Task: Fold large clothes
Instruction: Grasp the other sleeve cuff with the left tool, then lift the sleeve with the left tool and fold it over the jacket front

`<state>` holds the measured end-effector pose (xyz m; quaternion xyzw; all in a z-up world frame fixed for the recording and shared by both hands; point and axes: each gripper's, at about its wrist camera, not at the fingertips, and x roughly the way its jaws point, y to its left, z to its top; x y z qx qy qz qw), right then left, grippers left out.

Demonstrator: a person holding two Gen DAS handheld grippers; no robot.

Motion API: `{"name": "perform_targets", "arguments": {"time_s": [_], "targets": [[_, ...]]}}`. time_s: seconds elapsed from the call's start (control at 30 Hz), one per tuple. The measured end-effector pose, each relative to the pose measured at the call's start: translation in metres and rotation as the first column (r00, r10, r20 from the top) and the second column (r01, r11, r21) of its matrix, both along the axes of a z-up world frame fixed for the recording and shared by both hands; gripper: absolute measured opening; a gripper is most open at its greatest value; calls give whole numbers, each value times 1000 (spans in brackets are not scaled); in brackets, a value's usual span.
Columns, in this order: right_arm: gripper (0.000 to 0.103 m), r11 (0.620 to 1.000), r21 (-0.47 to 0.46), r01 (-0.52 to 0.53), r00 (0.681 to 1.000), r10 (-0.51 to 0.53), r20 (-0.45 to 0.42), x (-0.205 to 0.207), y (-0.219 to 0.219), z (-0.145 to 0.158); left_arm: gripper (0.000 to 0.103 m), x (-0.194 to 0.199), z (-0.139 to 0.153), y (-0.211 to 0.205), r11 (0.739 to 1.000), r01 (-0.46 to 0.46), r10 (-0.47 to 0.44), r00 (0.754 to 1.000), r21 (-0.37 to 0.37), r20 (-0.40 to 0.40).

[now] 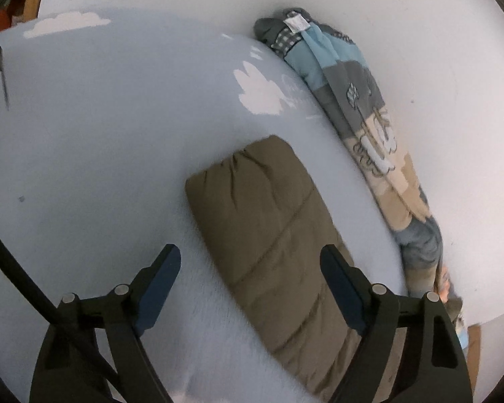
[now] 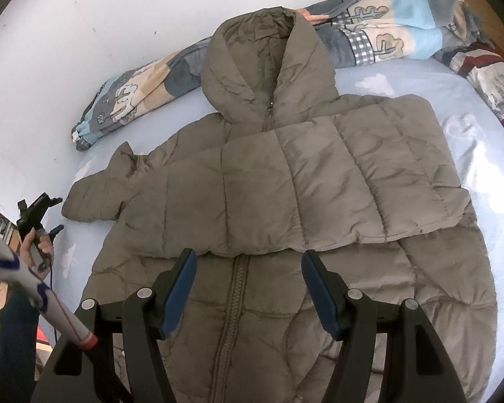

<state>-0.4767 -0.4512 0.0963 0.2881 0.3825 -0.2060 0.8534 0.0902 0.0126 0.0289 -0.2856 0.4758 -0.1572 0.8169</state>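
- Your left gripper (image 1: 250, 294) hangs over the outstretched sleeve (image 1: 268, 235) of the olive puffer jacket (image 2: 285, 184), jaws apart and not pressing on it; the sleeve runs away from the gripper, cuff end farthest ahead.
- Your right gripper (image 2: 248, 285) hovers above the jacket's zipper (image 2: 233, 302), jaws apart with nothing between the pads. The other sleeve (image 2: 352, 174) already lies folded across the chest just ahead of it.
- The jacket lies front-up on the light blue sheet (image 1: 100, 134), hood (image 2: 262, 67) at the far end from the right gripper.
- Judged from this, you are at the second sleeve fold: the next move calls for lowering the left jaws onto the sleeve near the cuff, closing, and carrying it across the chest.
- A patterned blanket (image 1: 352, 100) is bunched along the wall beyond the sleeve, apart from it, so it should not snag.
- The puffy fabric may spring back, so press it flat.
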Motion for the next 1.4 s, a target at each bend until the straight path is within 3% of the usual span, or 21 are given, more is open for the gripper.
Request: {"name": "perform_targets", "arguments": {"time_s": [0.1,0.2,0.23,0.27,0.3,0.53,0.73,0.83,0.97,1.1,1.23,1.4], "targets": [[70,1000,-16,-2,1000,2,-9,2,0,-3,84,10,-17,-5,999,-21,20,999,-34,-25],[70,1000,-22,3,1000,-3,-15,5,-1,-6,83,11,-19,-13,999,-31,31,999,-16,15],[70,1000,-22,7,1000,-7,-15,6,-2,-7,64,12,-19,-14,999,-27,28,999,-16,30],[69,1000,-22,9,1000,-10,-17,6,-3,-8,36,13,-18,-18,1000,-18,18,999,-17,44],[70,1000,-22,11,1000,-11,-21,7,-4,-9,30,13,-17,-21,1000,-16,16,999,1,41],[70,999,-18,38,999,-38,-11,3,-11,-9,20,-1,16,-31,999,-17,10,990,45,144],[70,996,-39,79,996,-78,35,-11,-17,7,18,-32,82,-52,998,49,-58,962,39,268],[70,993,-46,111,993,-109,53,-18,-22,14,18,-56,126,-74,992,109,-125,929,66,347],[70,987,-32,158,984,-155,84,-30,-34,21,18,-104,188,-105,976,201,-219,857,89,466],[70,978,-30,207,972,-203,117,-47,-46,30,18,-168,239,-140,951,285,-303,769,122,562],[70,965,-11,261,954,-256,155,-67,-59,39,18,-221,262,-182,911,379,-395,698,159,597],[70,948,-5,317,932,-310,187,-92,-74,50,18,-277,271,-237,849,486,-504,630,207,591]]}}
